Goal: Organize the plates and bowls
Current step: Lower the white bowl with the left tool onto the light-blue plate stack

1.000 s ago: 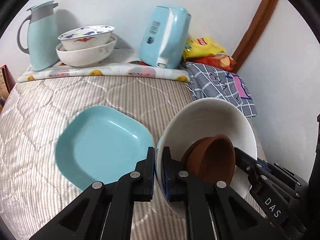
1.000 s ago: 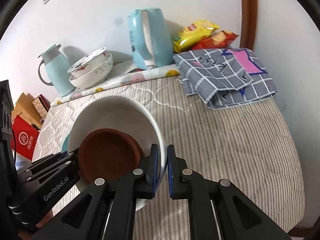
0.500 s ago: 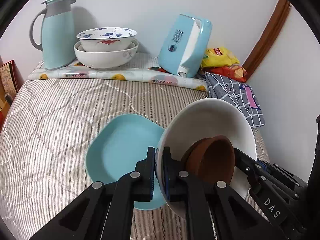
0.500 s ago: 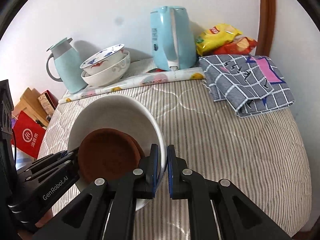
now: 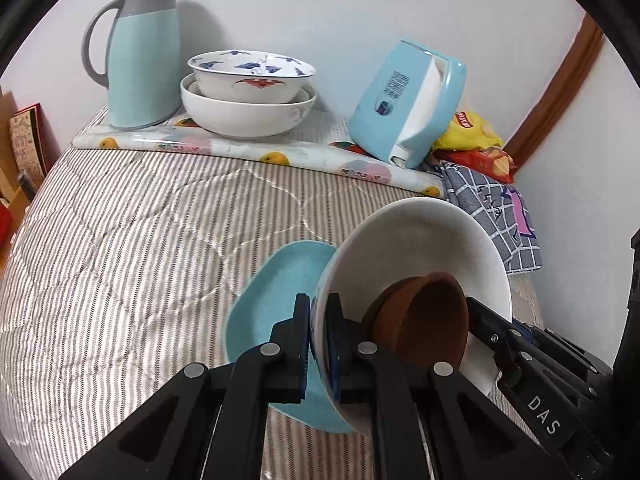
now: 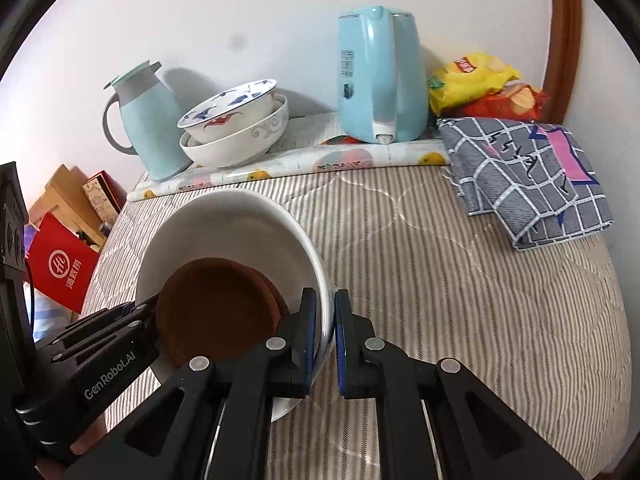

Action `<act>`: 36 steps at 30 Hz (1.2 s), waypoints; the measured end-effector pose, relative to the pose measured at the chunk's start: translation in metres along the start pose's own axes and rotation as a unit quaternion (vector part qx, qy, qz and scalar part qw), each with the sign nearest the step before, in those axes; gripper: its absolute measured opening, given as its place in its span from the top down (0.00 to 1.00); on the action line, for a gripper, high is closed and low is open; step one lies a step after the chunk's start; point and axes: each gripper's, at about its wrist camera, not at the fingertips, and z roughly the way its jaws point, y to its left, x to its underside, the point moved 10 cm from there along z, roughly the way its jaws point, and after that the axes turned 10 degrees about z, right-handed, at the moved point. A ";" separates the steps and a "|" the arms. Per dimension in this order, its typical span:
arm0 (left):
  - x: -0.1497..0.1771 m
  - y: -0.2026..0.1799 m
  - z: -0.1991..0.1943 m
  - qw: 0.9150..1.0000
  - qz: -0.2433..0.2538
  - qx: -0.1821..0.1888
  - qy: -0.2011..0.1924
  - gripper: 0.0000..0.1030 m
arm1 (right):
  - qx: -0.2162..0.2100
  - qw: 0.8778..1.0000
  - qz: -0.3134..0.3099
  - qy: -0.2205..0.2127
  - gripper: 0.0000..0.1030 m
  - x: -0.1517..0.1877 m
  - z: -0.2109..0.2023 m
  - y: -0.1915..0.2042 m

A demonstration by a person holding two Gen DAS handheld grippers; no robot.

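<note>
A large white bowl [image 5: 420, 240] hangs tilted above the striped bedcover, with two stacked brown bowls [image 5: 424, 316] lying inside it. My left gripper [image 5: 318, 304] is shut on its left rim. My right gripper [image 6: 325, 300] is shut on the opposite rim of the white bowl [image 6: 240, 232]. Under the bowl's left edge a teal square plate [image 5: 276, 288] rests on the cover, partly hidden. At the back a blue-patterned bowl sits nested in a white bowl [image 5: 248, 116].
A teal jug [image 5: 140, 52] stands left of the nested bowls and a blue kettle [image 5: 408, 100] right of them, all on a fruit-print mat [image 5: 248, 148]. A checked cloth [image 6: 528, 176] and snack bags [image 6: 476, 80] lie at the right; a red bag [image 6: 60, 264] stands beyond the left edge.
Both grippers have carried the white bowl leftward, toward the nested bowls, which look nearer. The teal plate has slid under the bowl's edge in the left wrist view. Both grips are unchanged.
</note>
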 end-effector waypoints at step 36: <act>0.018 0.033 0.044 0.998 -0.030 -0.002 0.053 0.91 | -0.006 0.998 0.005 0.069 0.91 0.018 0.063 0.011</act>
